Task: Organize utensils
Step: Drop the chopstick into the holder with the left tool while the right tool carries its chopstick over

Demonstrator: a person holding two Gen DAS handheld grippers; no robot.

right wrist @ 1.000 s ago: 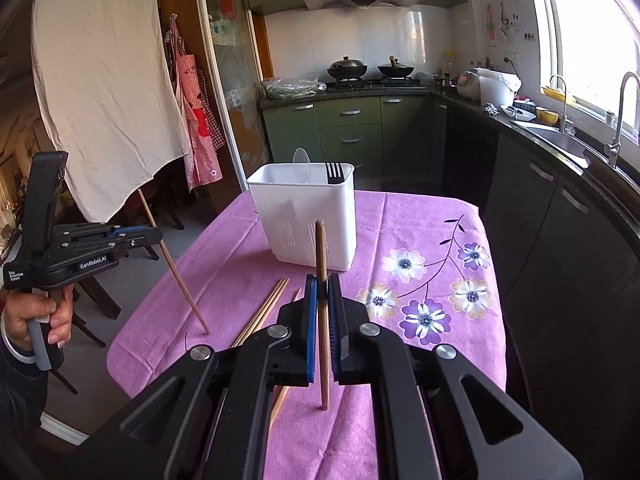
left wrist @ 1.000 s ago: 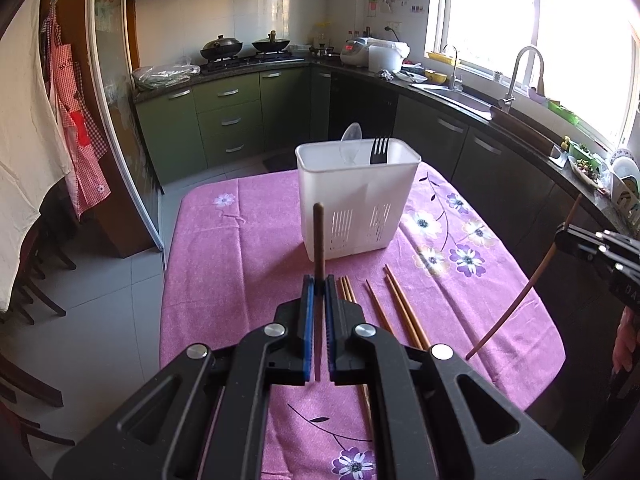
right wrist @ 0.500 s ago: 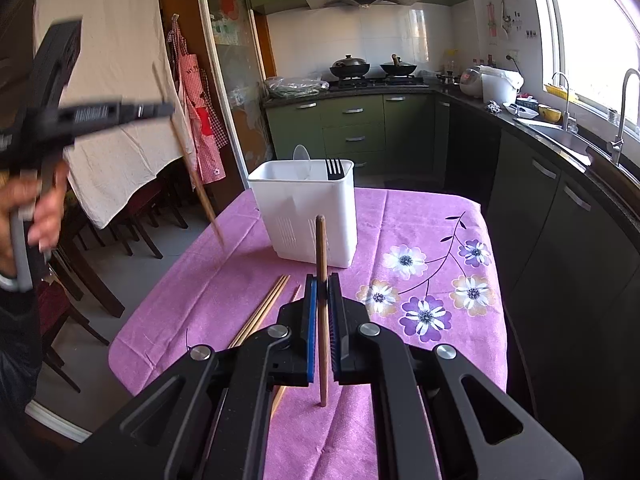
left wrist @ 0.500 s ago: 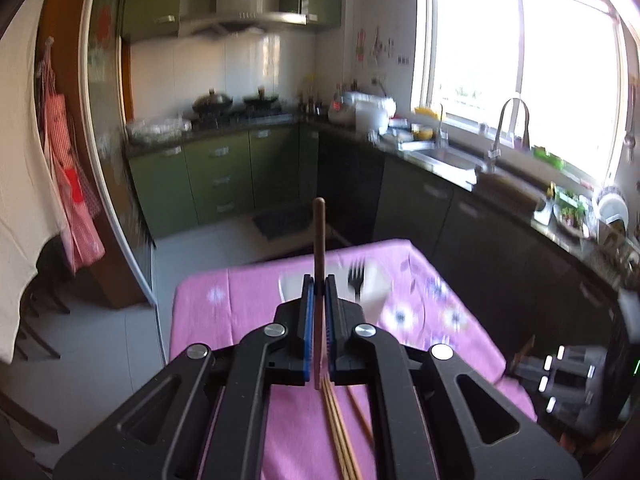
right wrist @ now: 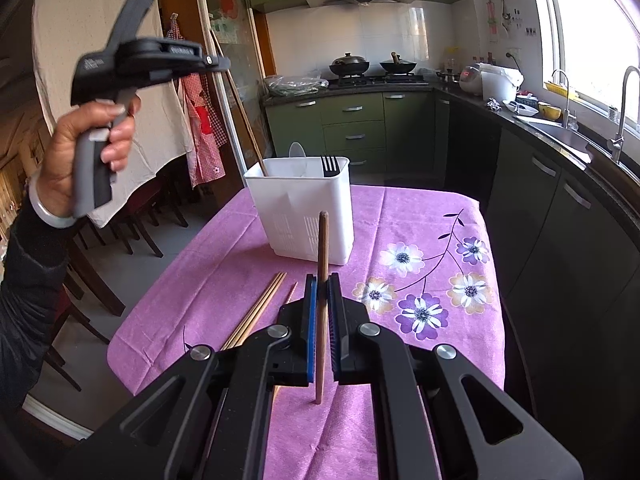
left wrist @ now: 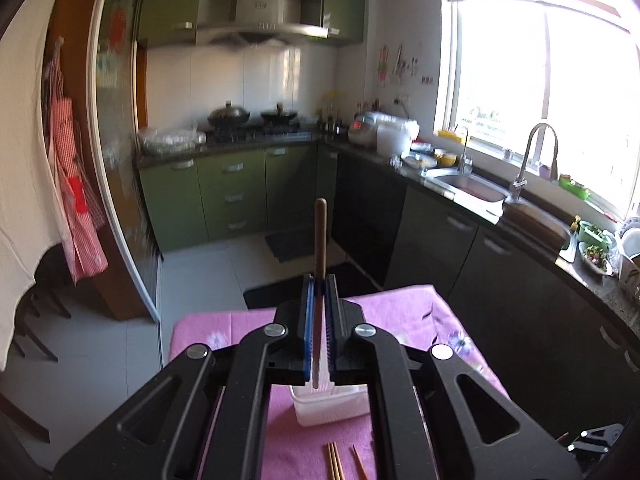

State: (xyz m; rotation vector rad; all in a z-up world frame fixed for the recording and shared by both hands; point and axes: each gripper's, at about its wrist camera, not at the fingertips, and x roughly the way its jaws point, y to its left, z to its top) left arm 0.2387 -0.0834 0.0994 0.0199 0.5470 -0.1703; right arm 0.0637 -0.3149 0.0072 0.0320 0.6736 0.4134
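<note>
The raised left gripper (right wrist: pixel 224 62) is clamped on a chopstick (right wrist: pixel 244 120) whose tip dips into the white utensil holder (right wrist: pixel 304 216). The right gripper (right wrist: pixel 322 292), low over the table (right wrist: pixel 420 216), pinches another upright chopstick (right wrist: pixel 322 264).

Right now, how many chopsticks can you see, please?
5. One chopstick is clamped in the right hand-held gripper; another chopstick in the left hand-held gripper, tip inside the white utensil holder; three loose chopsticks lie on the purple tablecloth. More may be hidden behind the gripper.
</note>
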